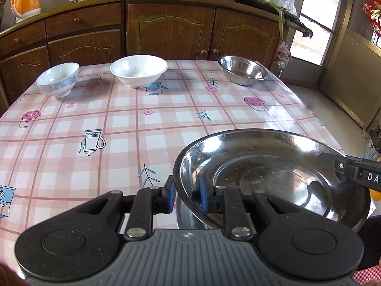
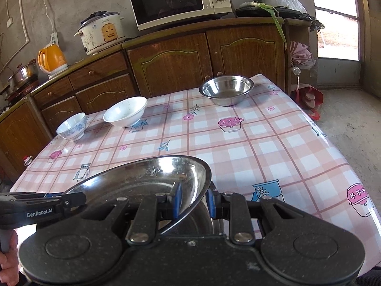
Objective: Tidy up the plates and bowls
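Note:
A shallow steel plate [image 1: 262,162] [image 2: 154,171] hangs tilted just above the near end of the checked table [image 1: 95,119] [image 2: 262,143]. My left gripper [image 1: 187,196] is shut on its left rim and my right gripper [image 2: 194,201] is shut on the opposite rim. A second steel plate [image 1: 188,219] [image 2: 207,221] lies on the cloth right under it, mostly hidden. Along the far edge stand a small blue-patterned bowl [image 1: 58,78] [image 2: 71,126], a white bowl [image 1: 138,71] [image 2: 125,112] and a steel bowl [image 1: 243,70] [image 2: 226,89].
Brown cabinets [image 2: 166,59] run behind the table, with an orange kettle [image 2: 51,59], a rice cooker [image 2: 102,33] and a microwave [image 2: 178,0] on top. The table's right edge drops to a concrete floor [image 2: 345,124]. A hand [image 2: 8,257] grips the left tool's handle.

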`<state>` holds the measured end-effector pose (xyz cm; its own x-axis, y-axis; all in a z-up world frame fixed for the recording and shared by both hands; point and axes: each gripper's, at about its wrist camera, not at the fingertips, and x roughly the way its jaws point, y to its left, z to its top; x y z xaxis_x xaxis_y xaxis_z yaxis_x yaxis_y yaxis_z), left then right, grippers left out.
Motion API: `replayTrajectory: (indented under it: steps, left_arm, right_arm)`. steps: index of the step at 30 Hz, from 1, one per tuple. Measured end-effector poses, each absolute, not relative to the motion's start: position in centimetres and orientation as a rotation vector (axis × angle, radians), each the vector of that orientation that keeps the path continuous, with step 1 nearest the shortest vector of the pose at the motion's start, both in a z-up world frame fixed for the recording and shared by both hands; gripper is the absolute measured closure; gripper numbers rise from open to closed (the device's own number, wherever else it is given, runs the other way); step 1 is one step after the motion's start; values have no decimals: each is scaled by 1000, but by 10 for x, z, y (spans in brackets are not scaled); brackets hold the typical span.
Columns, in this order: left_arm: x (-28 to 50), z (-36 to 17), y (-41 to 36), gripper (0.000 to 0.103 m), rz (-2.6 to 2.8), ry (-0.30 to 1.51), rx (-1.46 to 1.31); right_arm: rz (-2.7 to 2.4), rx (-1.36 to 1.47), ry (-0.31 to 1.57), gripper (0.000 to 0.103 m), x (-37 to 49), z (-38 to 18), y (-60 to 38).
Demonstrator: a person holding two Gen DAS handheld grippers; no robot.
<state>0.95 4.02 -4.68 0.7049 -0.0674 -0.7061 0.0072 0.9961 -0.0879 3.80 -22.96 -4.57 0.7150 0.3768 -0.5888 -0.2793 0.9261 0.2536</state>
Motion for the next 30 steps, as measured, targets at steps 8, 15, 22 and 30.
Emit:
replayTrajectory:
  steps: [8,15,22,30]
  left_arm:
    - [8,-57,34,82,-56,802,-65]
    - [7,-67,32,82,-57,810,-64]
    - [6,-71,30,81,-47,777,-43]
    - [10,-79,31,81,-41,794,-47]
  right_arm:
    - [345,143,712,74,35,-57,-237]
    - [335,136,726,74,35,-66,-237]
    - [333,137,712,74,35,-71,-234]
    - [323,127,739,74,40,-83,-231]
